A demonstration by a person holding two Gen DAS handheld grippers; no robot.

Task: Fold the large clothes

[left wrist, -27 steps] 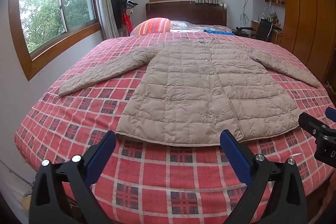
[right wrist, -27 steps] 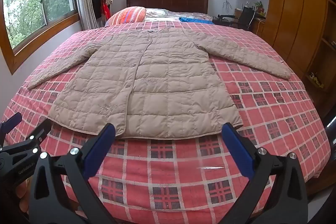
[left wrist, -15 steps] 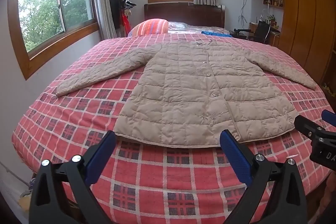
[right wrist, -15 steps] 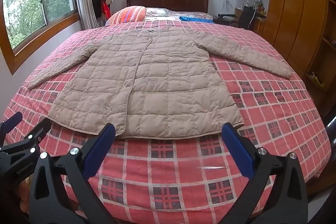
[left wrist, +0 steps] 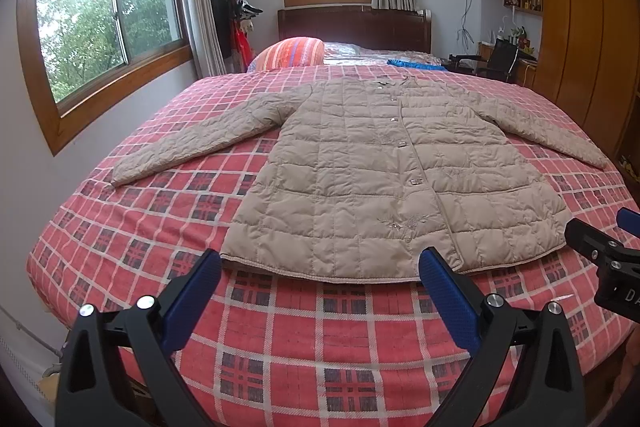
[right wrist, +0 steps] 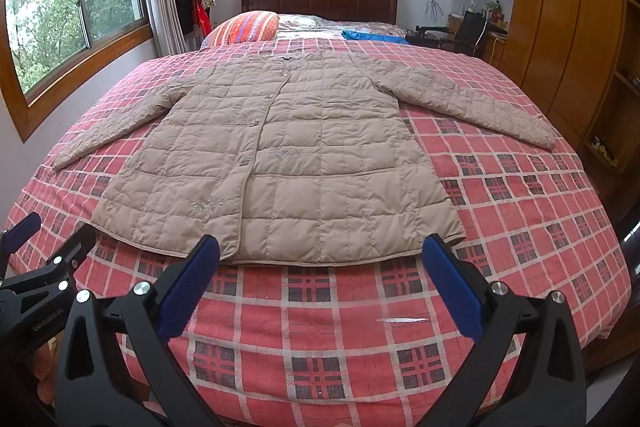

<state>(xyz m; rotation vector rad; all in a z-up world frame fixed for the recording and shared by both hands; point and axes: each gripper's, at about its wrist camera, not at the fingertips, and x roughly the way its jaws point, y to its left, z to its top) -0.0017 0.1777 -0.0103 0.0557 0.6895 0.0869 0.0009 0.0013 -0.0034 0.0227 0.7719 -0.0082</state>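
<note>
Beige quilted long-sleeved coat (left wrist: pixel 384 183) lies flat, front up, buttoned, across centre of frame on bed w/ red checked cover (left wrist: pixel 132 227); both sleeves spread out to the sides, hem nearest the cameras, collar toward dark wooden headboard (left wrist: pixel 354 27) at top centre. Left hand-held gripper (left wrist: pixel 320 267) sits at bottom of frame, blue-padded jaws wide apart, nothing between them, just short of hem. Right hand-held gripper (right wrist: pixel 320 259) likewise spread wide and empty, near hem's right part. Striped orange pillow (left wrist: pixel 290 53) upper centre-left.
</note>
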